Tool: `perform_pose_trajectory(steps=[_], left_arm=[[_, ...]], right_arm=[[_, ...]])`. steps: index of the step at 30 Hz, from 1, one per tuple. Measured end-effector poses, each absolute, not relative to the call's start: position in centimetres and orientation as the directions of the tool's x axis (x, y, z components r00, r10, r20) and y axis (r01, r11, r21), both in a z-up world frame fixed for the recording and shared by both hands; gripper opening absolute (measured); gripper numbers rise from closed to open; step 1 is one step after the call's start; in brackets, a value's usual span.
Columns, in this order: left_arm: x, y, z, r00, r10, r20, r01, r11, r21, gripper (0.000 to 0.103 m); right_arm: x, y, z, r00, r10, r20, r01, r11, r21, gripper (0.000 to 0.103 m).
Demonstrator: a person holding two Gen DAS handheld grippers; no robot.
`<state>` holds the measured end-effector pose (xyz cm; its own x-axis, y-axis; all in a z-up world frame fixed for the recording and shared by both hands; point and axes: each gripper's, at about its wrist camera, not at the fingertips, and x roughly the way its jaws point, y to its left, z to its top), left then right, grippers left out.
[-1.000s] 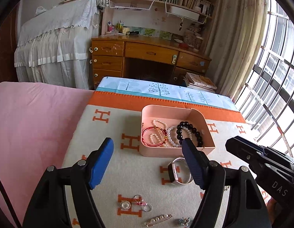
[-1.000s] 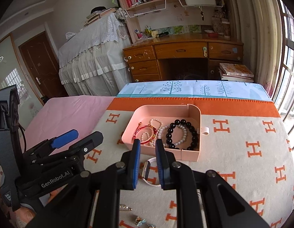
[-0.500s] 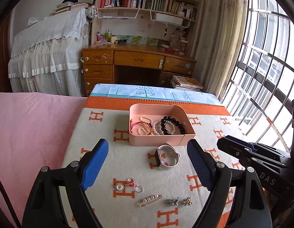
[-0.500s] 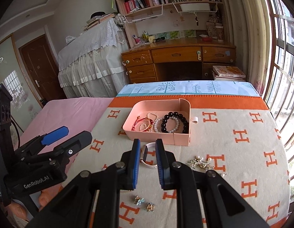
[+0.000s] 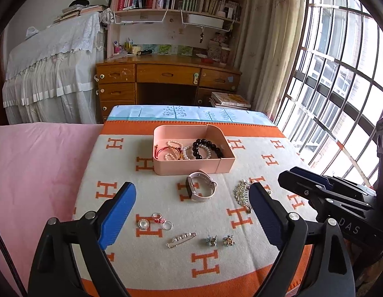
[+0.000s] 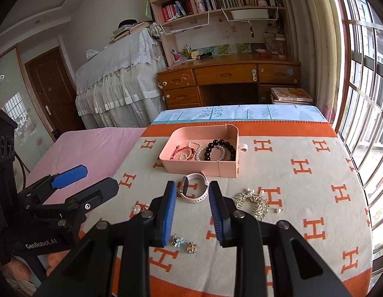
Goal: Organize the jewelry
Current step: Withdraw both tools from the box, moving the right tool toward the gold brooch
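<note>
Several pieces lie loose on the blanket (image 5: 241, 153) | step – picking next item | left gripper (image 5: 191, 210) spread wide, empty | right gripper (image 6: 192, 205) parted, empty | watch (image 6: 194, 190) at 12 o'clock, just before tray (image 6: 191, 168) – next: lower, clamp strap.

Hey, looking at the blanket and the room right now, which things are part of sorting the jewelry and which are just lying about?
Job: pink tray holding bracelets; pink watch, rhinestone hair comb, rings, pearl pin, two flower earrings.

Lying about: books beside the desk, desk, bookshelf, covered piano.
</note>
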<state>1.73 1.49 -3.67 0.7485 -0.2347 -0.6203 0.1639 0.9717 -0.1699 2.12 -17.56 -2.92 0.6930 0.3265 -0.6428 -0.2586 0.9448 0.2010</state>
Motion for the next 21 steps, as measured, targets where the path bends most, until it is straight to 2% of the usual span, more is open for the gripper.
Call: perform_pose_trajectory(steps=[9,21], left_arm=[[0.6,3.0,-4.0,0.748,-0.206,-0.631,0.135,0.978,-0.16,0.091],[2.2,7.2,-9.1,0.65,-0.118,-0.751,-0.004,0.987,-0.159,0.091]], right_arm=[[1.1,-18.5,-2.6,0.707,0.325,-0.628,-0.245,0.946,0.213,0.028],[2.2,-21.5,-5.7,0.68,0.254,-0.688,-0.131,0.965,0.226,0.028]])
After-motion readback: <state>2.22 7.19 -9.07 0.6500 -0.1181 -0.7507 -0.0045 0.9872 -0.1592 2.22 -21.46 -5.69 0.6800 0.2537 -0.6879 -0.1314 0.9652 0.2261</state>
